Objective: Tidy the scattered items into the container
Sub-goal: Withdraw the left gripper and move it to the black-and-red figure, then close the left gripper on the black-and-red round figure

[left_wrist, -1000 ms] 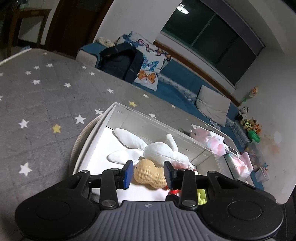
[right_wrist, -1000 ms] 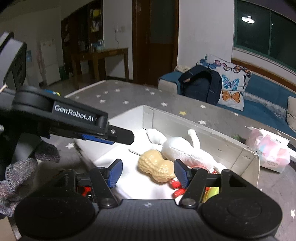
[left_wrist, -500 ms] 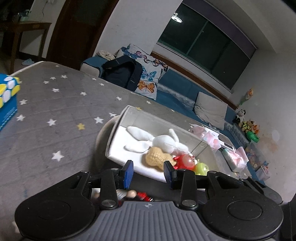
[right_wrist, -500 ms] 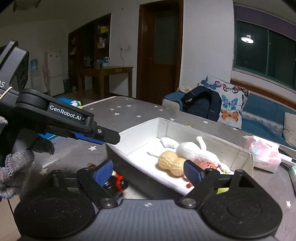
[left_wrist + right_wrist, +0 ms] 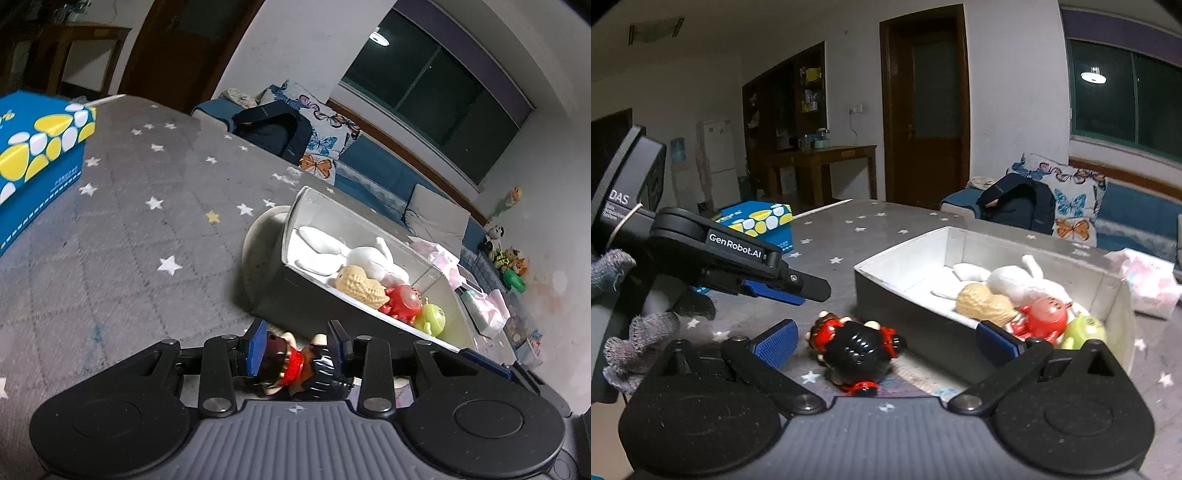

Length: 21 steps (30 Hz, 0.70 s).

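Note:
A black and red toy figure (image 5: 857,347) lies on the grey star-patterned table just in front of the white box (image 5: 897,254). The box holds a white plush rabbit (image 5: 1015,284), a peanut toy (image 5: 982,304), a red toy (image 5: 1045,319) and a green toy (image 5: 1086,330). My right gripper (image 5: 888,341) straddles the figure; its jaws are opening and the pads stand clear of it. My left gripper (image 5: 801,291) hovers open above and left of the figure. In the left wrist view the figure (image 5: 291,363) shows between the left gripper's (image 5: 297,347) fingers, with the box (image 5: 291,221) beyond.
A blue and yellow tissue box (image 5: 757,221) stands at the table's far left. A pink tissue pack (image 5: 1148,284) lies right of the white box. A gloved hand (image 5: 624,332) holds the left gripper. A sofa with a dark backpack (image 5: 1015,206) is behind the table.
Both grippers have drawn back from over the white box toward the near table. The right jaws have spread wide. The black and red figure and the tissue box have come into view.

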{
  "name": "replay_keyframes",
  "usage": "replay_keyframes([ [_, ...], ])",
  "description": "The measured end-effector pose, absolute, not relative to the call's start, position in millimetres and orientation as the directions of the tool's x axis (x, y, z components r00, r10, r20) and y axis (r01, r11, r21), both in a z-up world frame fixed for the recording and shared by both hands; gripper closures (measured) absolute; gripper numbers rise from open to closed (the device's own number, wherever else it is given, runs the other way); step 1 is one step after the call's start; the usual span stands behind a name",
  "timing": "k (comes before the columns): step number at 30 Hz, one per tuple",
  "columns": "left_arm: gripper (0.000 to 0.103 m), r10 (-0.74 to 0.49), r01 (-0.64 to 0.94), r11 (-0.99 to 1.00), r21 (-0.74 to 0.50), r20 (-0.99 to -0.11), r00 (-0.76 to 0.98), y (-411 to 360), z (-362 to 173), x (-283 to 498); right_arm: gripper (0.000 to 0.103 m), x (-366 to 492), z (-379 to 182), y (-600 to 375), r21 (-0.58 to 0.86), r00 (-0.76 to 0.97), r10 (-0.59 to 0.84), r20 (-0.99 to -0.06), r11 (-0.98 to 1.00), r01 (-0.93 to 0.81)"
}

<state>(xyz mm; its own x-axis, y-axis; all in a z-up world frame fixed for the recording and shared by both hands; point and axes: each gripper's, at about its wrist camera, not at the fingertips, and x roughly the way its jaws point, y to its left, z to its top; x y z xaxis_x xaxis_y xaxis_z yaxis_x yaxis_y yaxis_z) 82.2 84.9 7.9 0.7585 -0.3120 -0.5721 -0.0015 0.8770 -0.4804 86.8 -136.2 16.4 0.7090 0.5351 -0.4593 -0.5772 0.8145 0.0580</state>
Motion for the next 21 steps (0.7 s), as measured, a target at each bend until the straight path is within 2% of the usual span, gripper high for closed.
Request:
replay_keyframes([
  [6, 0.065, -0.327, -0.007, 0.868, -0.496, -0.583, 0.743, 88, -1, 85, 0.000, 97, 6, -126, 0.127, 0.666, 0.569, -0.483, 0.798, -0.590],
  [21, 0.065, -0.306, -0.002, 0.889, -0.458, -0.598, 0.741, 87, -6, 88, 0.000, 110, -18, -108, 0.174, 0.625, 0.553, -0.551, 0.808, -0.562],
])
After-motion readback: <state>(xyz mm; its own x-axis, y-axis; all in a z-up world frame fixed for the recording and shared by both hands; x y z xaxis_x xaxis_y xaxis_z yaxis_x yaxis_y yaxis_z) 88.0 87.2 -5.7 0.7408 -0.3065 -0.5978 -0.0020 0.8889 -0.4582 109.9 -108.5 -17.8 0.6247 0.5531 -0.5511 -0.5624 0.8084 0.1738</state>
